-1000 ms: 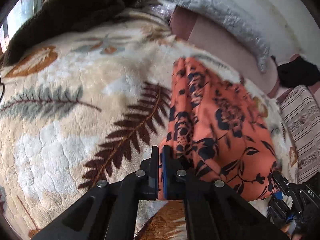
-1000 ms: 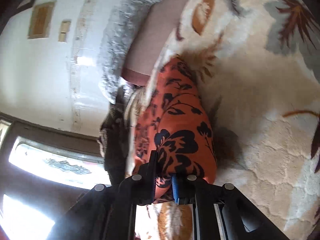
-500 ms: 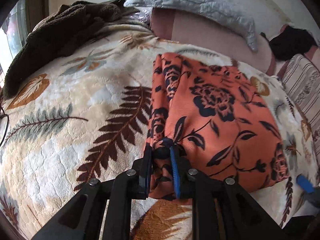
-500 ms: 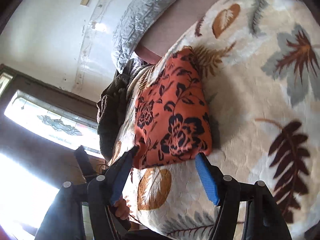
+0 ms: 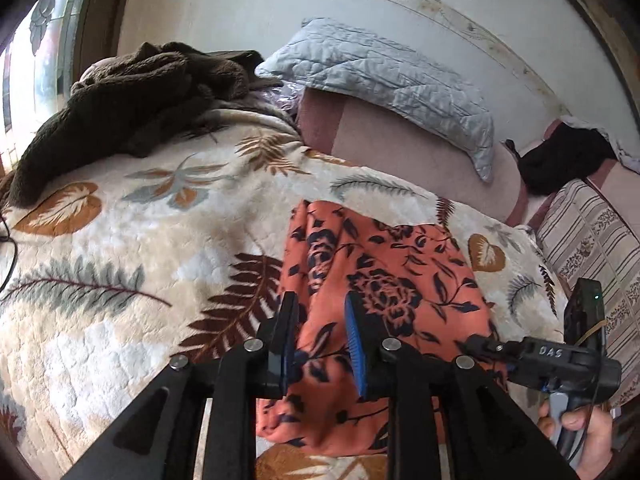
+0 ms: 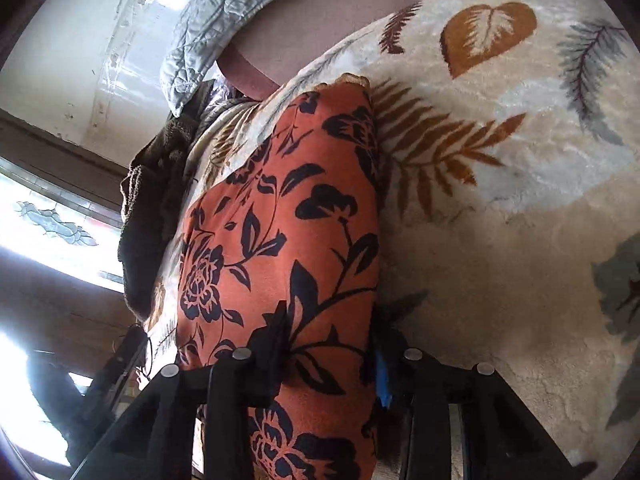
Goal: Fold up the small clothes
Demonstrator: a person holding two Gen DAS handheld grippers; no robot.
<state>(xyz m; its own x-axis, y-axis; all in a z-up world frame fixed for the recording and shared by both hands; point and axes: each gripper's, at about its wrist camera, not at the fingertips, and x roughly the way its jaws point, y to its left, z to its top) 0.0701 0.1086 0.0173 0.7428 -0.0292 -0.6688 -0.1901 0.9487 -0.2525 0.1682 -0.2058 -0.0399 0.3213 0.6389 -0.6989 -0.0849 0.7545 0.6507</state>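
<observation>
Left hand-held gripper (image 5: pixel 320 334) hovering part-open, jaws just opening, empty; right hand-held gripper (image 6: pixel 330 354) closing around cloth (image 6: pixel 280 216) edge. Risk: loose pinch slipping, fold unravelling.

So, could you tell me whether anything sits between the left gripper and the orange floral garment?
Nothing visible does: the left gripper, its jaws having just been opening, hovers right over the orange floral garment, with only that cloth showing between them.
</observation>
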